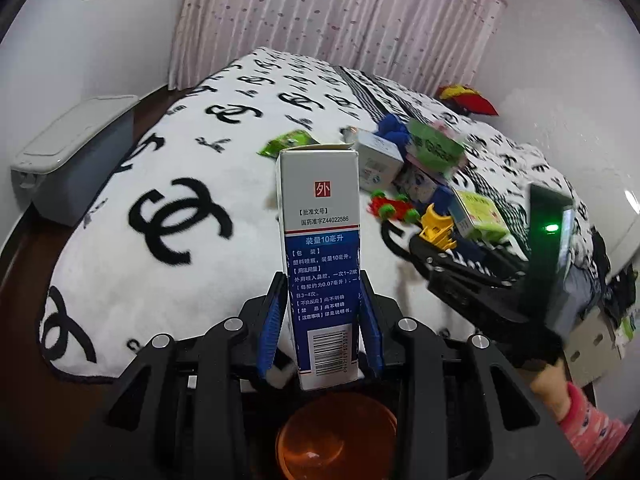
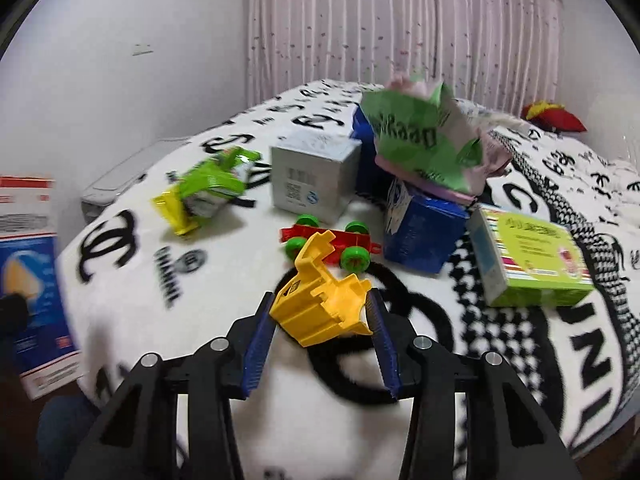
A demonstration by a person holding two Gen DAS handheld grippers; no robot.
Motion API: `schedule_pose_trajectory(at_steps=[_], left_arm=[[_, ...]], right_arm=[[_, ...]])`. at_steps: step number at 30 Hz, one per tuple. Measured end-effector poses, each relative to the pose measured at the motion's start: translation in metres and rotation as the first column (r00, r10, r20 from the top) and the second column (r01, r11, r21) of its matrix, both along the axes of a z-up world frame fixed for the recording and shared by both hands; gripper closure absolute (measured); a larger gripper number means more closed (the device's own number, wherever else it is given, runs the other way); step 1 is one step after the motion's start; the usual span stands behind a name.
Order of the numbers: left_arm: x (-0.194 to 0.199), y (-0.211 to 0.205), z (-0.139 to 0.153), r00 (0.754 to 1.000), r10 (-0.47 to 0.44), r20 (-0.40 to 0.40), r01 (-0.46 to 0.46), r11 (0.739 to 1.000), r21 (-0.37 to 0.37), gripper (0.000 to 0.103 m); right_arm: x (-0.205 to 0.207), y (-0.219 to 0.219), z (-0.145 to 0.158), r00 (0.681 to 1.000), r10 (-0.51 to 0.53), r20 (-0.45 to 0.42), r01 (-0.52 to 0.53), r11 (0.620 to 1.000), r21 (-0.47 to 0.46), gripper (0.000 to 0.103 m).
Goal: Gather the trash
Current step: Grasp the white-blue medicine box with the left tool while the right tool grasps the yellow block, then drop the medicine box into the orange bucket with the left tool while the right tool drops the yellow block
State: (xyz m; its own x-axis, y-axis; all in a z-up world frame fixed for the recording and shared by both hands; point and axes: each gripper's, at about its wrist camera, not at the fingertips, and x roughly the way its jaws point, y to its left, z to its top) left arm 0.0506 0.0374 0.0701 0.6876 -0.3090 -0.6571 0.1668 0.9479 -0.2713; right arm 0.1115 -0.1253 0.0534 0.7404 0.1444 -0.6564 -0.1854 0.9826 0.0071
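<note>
My left gripper (image 1: 322, 280) is shut on a tall white-and-blue medicine box (image 1: 320, 240), held upright over the bed's edge; the same box shows at the left edge of the right wrist view (image 2: 28, 280). An orange bucket (image 1: 336, 436) sits right below it. My right gripper (image 2: 320, 296) has its blue pads (image 2: 260, 340) pressed on both sides of a yellow plastic toy part (image 2: 320, 308) on the blanket. Other litter lies beyond it: a green snack wrapper (image 2: 208, 188), a grey-white box (image 2: 312, 176), a blue box (image 2: 424, 236), a crumpled green packet (image 2: 420, 140) and a green-yellow box (image 2: 532, 256).
The bed carries a white blanket (image 1: 160, 260) with black logos. A red toy cart (image 2: 332, 242) with green wheels lies behind the yellow part. A grey lidded bin (image 1: 76, 152) stands left of the bed. A hand in a pink sleeve (image 1: 588, 420) holds the right gripper.
</note>
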Motion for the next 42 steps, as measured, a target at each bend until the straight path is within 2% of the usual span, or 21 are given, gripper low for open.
schedule_pose_trajectory(at_steps=[6,10,14,18,22,29,34,42], left_arm=[[-0.029,-0.021,-0.014,0.993,-0.115,-0.035,0.116,0.992,0.043,0.069],[-0.058,-0.038,-0.038,0.972,-0.21,-0.104,0.219,0.973,0.076,0.069],[-0.079,-0.053,-0.077,0.936,-0.276,-0.217,0.296,0.953,0.064,0.069],[-0.091,-0.067,-0.125,0.883,-0.313,-0.35,0.354,0.933,0.059,0.069],[-0.092,-0.072,-0.171,0.821,-0.303,-0.484,0.36,0.933,0.027,0.069],[-0.089,-0.07,-0.217,0.748,-0.266,-0.608,0.334,0.942,0.0,0.069],[-0.085,-0.074,-0.235,0.727,-0.252,-0.639,0.33,0.944,0.004,0.069],[-0.076,-0.077,-0.253,0.699,-0.235,-0.676,0.333,0.943,0.017,0.069]], right_arm=[[-0.071,-0.014,0.01,0.999,0.04,0.007,-0.04,0.999,-0.031,0.057],[-0.113,-0.02,-0.008,0.997,0.054,-0.063,-0.058,0.995,-0.077,0.057],[-0.144,-0.023,-0.042,0.981,0.056,-0.187,-0.072,0.994,-0.084,0.057],[-0.166,-0.021,-0.08,0.954,0.058,-0.293,-0.09,0.991,-0.097,0.057],[-0.179,-0.017,-0.114,0.922,0.072,-0.381,-0.115,0.989,-0.093,0.057],[-0.181,-0.01,-0.159,0.873,0.063,-0.483,-0.124,0.988,-0.095,0.057],[-0.181,-0.007,-0.174,0.848,0.063,-0.526,-0.129,0.988,-0.089,0.057],[-0.176,-0.01,-0.191,0.827,0.05,-0.56,-0.118,0.989,-0.086,0.057]])
